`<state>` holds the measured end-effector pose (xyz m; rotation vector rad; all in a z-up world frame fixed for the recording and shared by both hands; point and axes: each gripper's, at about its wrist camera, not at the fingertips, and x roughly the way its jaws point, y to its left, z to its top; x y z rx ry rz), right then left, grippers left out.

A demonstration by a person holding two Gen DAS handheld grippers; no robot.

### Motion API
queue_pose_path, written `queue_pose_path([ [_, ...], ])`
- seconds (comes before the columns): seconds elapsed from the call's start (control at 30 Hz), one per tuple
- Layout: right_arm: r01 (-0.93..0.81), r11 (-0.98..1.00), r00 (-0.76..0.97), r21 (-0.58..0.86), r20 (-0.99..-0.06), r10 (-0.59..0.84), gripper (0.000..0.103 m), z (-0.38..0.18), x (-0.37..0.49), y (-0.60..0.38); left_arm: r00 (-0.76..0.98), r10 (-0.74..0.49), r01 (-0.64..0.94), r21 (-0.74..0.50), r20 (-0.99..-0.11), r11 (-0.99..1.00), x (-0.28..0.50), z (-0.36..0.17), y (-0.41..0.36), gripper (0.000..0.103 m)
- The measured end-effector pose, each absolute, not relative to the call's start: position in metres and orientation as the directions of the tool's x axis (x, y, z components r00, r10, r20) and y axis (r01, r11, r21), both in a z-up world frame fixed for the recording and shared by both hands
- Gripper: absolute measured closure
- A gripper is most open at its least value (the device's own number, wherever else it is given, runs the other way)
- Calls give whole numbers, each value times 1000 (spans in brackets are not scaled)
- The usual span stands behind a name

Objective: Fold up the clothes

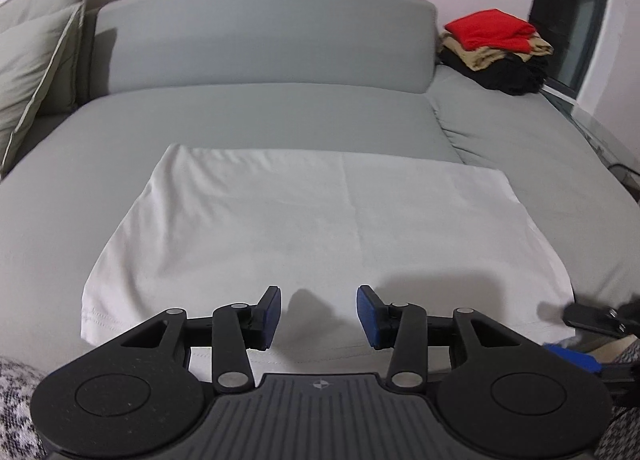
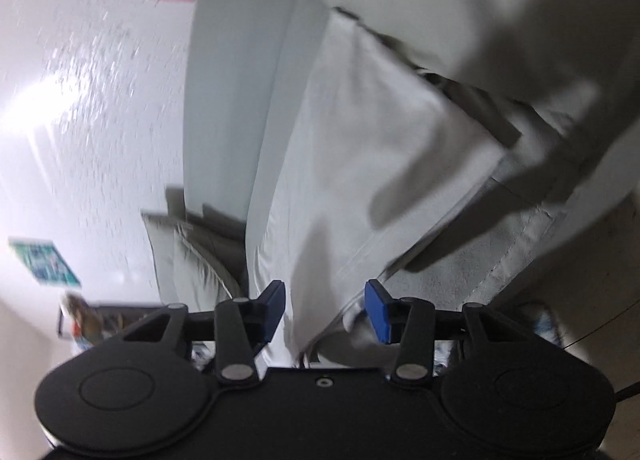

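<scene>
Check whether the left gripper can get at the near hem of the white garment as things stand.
Probably yes. The left gripper is open, hovering right over the white garment near its front hem, and nothing lies between them on the sofa.

White garment (image 1: 304,227) folded flat on sofa (image 1: 240,115)

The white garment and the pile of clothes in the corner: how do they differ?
The white garment lies flat as one item near the left tool; the pile of clothes is far back and stacked. The garment is white; the pile is red, tan and black. Both rest on the grey sofa.
</scene>
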<state>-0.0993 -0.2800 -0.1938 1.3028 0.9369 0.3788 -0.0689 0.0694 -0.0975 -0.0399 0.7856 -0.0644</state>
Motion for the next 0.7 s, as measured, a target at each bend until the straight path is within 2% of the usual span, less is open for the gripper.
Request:
queue_pose_path([
  [0.13,309,248,585,918,-388,712,59,-208,-94,-272,705,-60,50,-35,-707,998,-69,-99,65,61],
  [0.3,281,217,619,935,-350,704,61,-204,-95,-273,697,-51,13,-58,-715,998,-67,-100,74,61],
  [0.7,298,211,803,931,-364,472,62,-204,-87,-315,695,-53,-51,-123,-717,991,-57,-95,100,61],
])
